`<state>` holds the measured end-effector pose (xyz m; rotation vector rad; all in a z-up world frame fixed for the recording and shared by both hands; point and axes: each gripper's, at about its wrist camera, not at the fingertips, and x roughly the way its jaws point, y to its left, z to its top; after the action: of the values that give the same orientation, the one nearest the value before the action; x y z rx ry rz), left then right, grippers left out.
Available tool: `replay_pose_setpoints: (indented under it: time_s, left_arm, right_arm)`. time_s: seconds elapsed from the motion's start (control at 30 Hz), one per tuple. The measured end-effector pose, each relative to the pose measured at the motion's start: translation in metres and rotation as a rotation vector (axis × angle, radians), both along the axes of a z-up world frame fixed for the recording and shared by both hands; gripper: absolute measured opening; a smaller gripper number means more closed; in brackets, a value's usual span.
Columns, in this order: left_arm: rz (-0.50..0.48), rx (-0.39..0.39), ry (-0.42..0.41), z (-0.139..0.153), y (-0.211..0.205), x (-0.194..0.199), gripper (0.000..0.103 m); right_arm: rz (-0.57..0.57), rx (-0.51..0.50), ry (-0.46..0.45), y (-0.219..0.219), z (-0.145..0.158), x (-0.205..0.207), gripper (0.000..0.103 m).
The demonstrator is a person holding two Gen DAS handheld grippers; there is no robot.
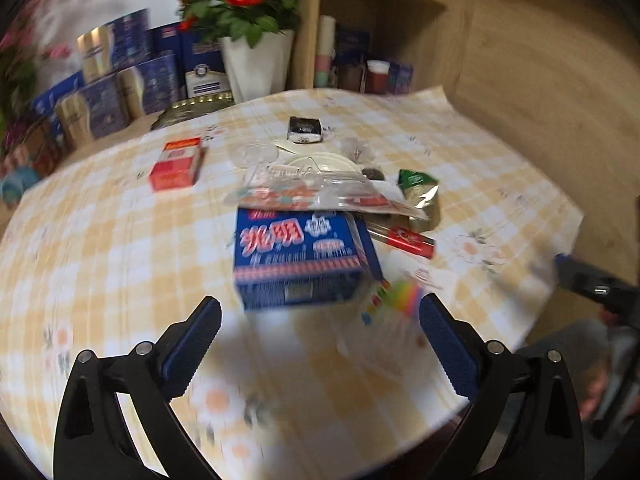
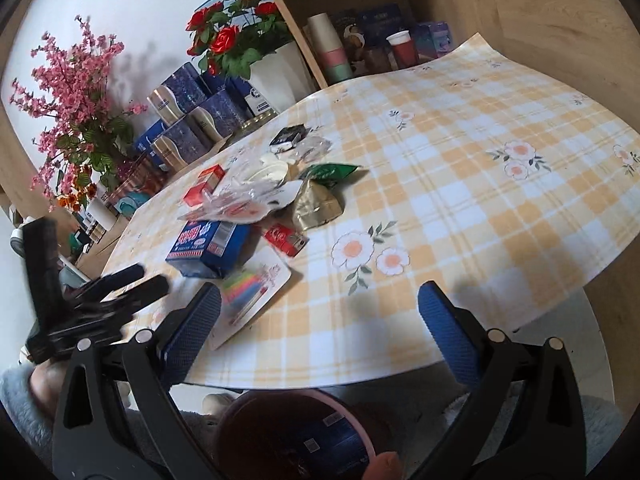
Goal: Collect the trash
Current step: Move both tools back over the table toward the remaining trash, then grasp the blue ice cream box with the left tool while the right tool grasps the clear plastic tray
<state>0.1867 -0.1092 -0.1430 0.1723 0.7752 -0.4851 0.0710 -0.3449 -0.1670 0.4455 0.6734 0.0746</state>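
Both grippers empty. My left gripper (image 1: 320,344) has its jaws spread wide with only tablecloth between them; my right gripper (image 2: 320,332) is likewise wide apart, over the near table edge, nothing held.

Below the right gripper, off the table, sits a dark round bin (image 2: 296,436) with a blue wrapper already inside. This looks like the drop point.

Nearest trash: a flat white card with rainbow stripes (image 2: 250,292), lying just ahead of the left jaws. Risk: it lies flush on the checked tablecloth (image 2: 460,208); the pads may skid over it or pinch the cloth instead.

Touching it behind, the blue carton (image 1: 298,258). Risk: it is broad, so a grip off-centre could tip it or shove the pile.

On the carton's far end rests a clear plastic bag (image 1: 320,194), which would drag along if the carton is lifted. Beside it: a red packet (image 1: 408,240), a gold foil pouch (image 2: 318,204) and a green wrapper (image 1: 416,180).

Further off, standing apart: a red box (image 1: 178,164) and a black packet (image 1: 306,130).

Left view is blurred, so aim is uncertain.
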Motion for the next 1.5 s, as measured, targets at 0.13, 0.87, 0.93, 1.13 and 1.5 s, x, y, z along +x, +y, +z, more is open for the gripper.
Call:
replay_pose_setpoints:
  time_s: [0.13,0.87,0.93,1.13,1.5]
  left_arm:
    - [0.025,0.015,0.042,-0.008,-0.010,0.029,0.097]
    - [0.113,-0.007,0.144,-0.018,0.027,0.053,0.079]
    - [0.125,-0.014,0.135,-0.014,0.037,0.046,0.079]
    - [0.193,-0.046,0.120,-0.010,0.073,0.023,0.079]
    - [0.378,-0.207,0.064,-0.001,0.151,-0.037,0.079]
  right_arm:
    - [-0.006,0.015,-0.004,-0.008,-0.001,0.002,0.097]
    - [0.160,-0.438,0.001,0.038,0.014,0.040,0.097]
    - [0.201,-0.459,0.002,0.049,0.017,0.051,0.097]
    - [0.386,-0.542,0.036,0.101,0.023,0.093,0.097]
    - [0.521,-0.651,0.081,0.148,0.025,0.180,0.096]
